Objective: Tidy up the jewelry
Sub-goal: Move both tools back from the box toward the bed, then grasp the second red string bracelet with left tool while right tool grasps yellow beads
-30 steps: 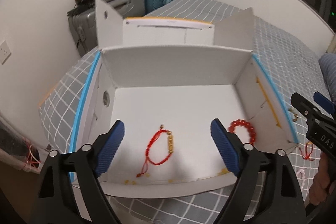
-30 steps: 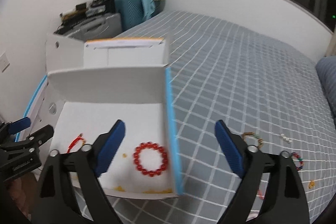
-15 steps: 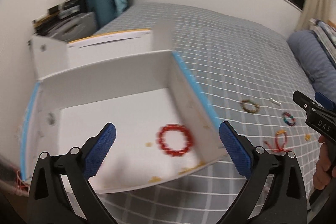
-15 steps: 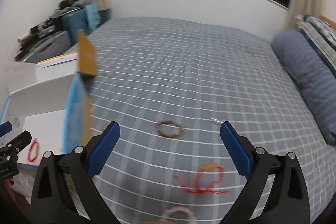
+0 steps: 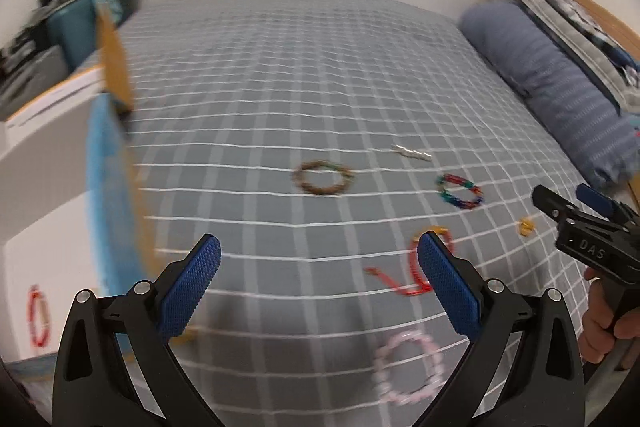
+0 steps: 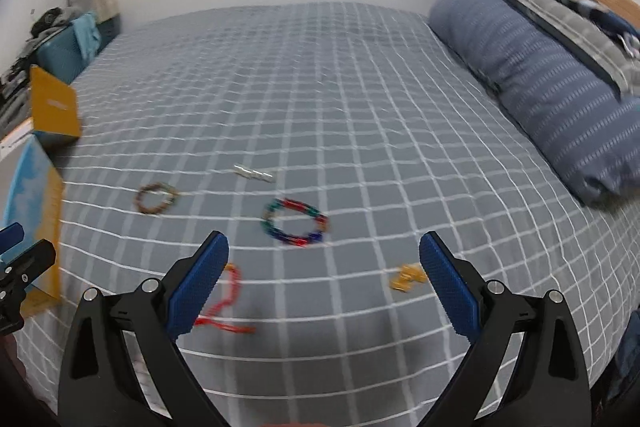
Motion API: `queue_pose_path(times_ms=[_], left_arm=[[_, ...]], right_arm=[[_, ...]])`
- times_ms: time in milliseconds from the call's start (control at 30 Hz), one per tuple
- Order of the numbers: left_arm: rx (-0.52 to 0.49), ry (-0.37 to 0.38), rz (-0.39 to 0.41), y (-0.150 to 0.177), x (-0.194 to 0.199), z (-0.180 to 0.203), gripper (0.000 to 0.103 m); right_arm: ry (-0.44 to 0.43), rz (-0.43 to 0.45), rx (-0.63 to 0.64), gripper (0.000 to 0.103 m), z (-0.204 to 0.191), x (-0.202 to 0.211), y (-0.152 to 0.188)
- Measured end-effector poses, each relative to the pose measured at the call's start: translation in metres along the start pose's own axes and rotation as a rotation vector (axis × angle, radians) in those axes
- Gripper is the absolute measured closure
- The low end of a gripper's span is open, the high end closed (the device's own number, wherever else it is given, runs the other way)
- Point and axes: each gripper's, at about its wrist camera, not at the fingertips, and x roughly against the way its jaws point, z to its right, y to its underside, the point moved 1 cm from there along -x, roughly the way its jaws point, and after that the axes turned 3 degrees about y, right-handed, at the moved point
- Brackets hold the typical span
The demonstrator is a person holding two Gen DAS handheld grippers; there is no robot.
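Left hand-held gripper (image 5: 318, 283) and right hand-held gripper (image 6: 324, 281) both spread wide, empty, above the grey checked bed (image 6: 320, 87) strewn with a multicoloured beaded bracelet (image 6: 295, 222)

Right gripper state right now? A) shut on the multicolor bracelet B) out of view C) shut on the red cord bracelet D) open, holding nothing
D: in its own wrist view the right gripper has its blue fingers spread wide with nothing between them, while the multicolor bracelet and the red cord bracelet lie on the bedspread.
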Motion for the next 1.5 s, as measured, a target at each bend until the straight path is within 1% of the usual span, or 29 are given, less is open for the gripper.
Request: queue_pose_path(times_ms=[167,333,400,533,600,633,733,800,933,1000,1033,1100,1167,1200,1233,1267,1300,1333,1367,1400,1433,1467,1500], left_arm=[[-0.062,0.026,-0.044,0.002,-0.040,0.042,0.006],[-0.072,0.054,-0.074,0.002,-0.067,0.065,0.006],[-0.093,0.032,-0.101,0.003,-0.084,0.073,0.006],[-0.115,0.030,-0.127,0.006,-0.105,0.086,0.006],[-0.115,0.024,-0.142,0.007,-0.115,0.091,0.006],[-0.111,0.013,-0.161,0.009,-0.121,0.091,0.006],[-0.104,0.026,-0.186,0.012,-0.128,0.091,0.006],[-0.102,0.016,-0.180,0.013,-0.131,0.090,0.006],[-0.100,0.016,-0.183,0.013,-0.134,0.090,0.008],[-0.102,0.016,-0.184,0.014,-0.134,0.090,0.013],[-0.103,0.016,-0.186,0.013,-0.135,0.089,0.017],[-0.098,0.018,-0.186,0.013,-0.135,0.088,0.022],[-0.099,0.019,-0.188,0.014,-0.132,0.086,0.034],[-0.099,0.022,-0.187,0.015,-0.130,0.086,0.038],[-0.095,0.023,-0.187,0.015,-0.129,0.085,0.043],[-0.092,0.024,-0.187,0.015,-0.129,0.085,0.052],[-0.091,0.019,-0.188,0.014,-0.129,0.086,0.056],[-0.094,0.020,-0.189,0.014,-0.128,0.086,0.064],[-0.099,0.023,-0.191,0.013,-0.128,0.086,0.073],[-0.102,0.024,-0.195,0.013,-0.128,0.086,0.076],[-0.105,0.026,-0.197,0.013,-0.128,0.087,0.082],[-0.110,0.035,-0.206,0.013,-0.127,0.087,0.091],[-0.111,0.041,-0.209,0.013,-0.128,0.088,0.092]], right_arm=[[0.011,-0.042,-0.024,0.011,0.027,-0.027,0.011],[0.016,-0.081,-0.034,0.011,0.043,-0.051,0.021],[0.022,-0.096,-0.033,0.011,0.047,-0.058,0.025],[0.031,-0.127,-0.037,0.011,0.055,-0.075,0.035],[0.026,-0.149,-0.049,0.018,0.059,-0.083,0.038],[0.023,-0.155,-0.051,0.019,0.060,-0.085,0.039],[0.019,-0.168,-0.048,0.026,0.064,-0.091,0.042],[0.008,-0.176,-0.054,0.032,0.065,-0.094,0.042],[-0.003,-0.183,-0.056,0.038,0.065,-0.097,0.043],[-0.003,-0.184,-0.055,0.045,0.064,-0.097,0.043],[-0.007,-0.185,-0.054,0.047,0.064,-0.097,0.043],[-0.010,-0.188,-0.052,0.055,0.063,-0.099,0.042],[-0.009,-0.190,-0.045,0.059,0.062,-0.099,0.041],[-0.010,-0.191,-0.041,0.063,0.062,-0.099,0.042],[-0.012,-0.193,-0.038,0.065,0.061,-0.099,0.042],[-0.014,-0.194,-0.038,0.068,0.061,-0.099,0.042],[-0.017,-0.196,-0.041,0.071,0.062,-0.099,0.043],[-0.018,-0.198,-0.042,0.073,0.062,-0.099,0.043],[-0.018,-0.202,-0.047,0.078,0.063,-0.099,0.043],[-0.018,-0.206,-0.053,0.084,0.065,-0.100,0.043],[-0.018,-0.208,-0.056,0.086,0.065,-0.100,0.044],[-0.021,-0.213,-0.066,0.086,0.066,-0.099,0.045],[-0.022,-0.215,-0.071,0.087,0.067,-0.099,0.044]])
